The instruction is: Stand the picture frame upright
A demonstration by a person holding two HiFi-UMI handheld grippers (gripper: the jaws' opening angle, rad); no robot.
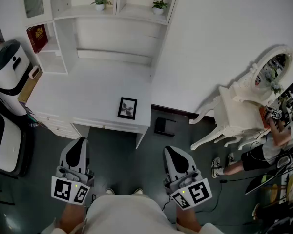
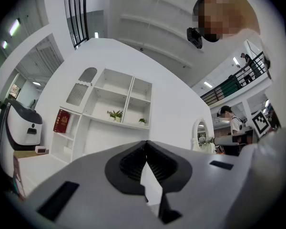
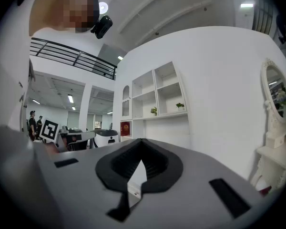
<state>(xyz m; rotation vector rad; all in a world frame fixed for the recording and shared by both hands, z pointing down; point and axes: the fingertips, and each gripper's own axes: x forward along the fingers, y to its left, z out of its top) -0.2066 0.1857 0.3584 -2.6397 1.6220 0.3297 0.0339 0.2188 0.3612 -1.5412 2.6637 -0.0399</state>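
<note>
My left gripper (image 1: pixel 79 141) sits in the lower left of the head view and my right gripper (image 1: pixel 170 151) in the lower right, both over the dark floor and short of the table's front edge. Each has its jaws closed together with nothing between them; in the two gripper views the dark ribbed pads meet at the tips and only the room shows beyond them. The picture frame (image 1: pixel 127 108) is near the centre of the head view. It is a small black frame lying face up on the white table (image 1: pixel 83 94), close to the table's lower right corner and well apart from both grippers. The rest of the tabletop around it is bare. Above the table, at the top of the view, a white shelf unit (image 1: pixel 115 18) holds a small potted plant (image 1: pixel 99 2) in one compartment and another potted plant (image 1: pixel 159 6) in the compartment to its right. A red book (image 1: pixel 37 38) stands in a narrow side shelf at the upper left. A white and black machine (image 1: pixel 8 67) stands against the table's left end. A flat black object (image 1: pixel 164 126) lies on the floor just right of the table. At the right edge stands a white dressing table with an oval mirror (image 1: pixel 272 68), and a person (image 1: pixel 276 143) is beside it.
</note>
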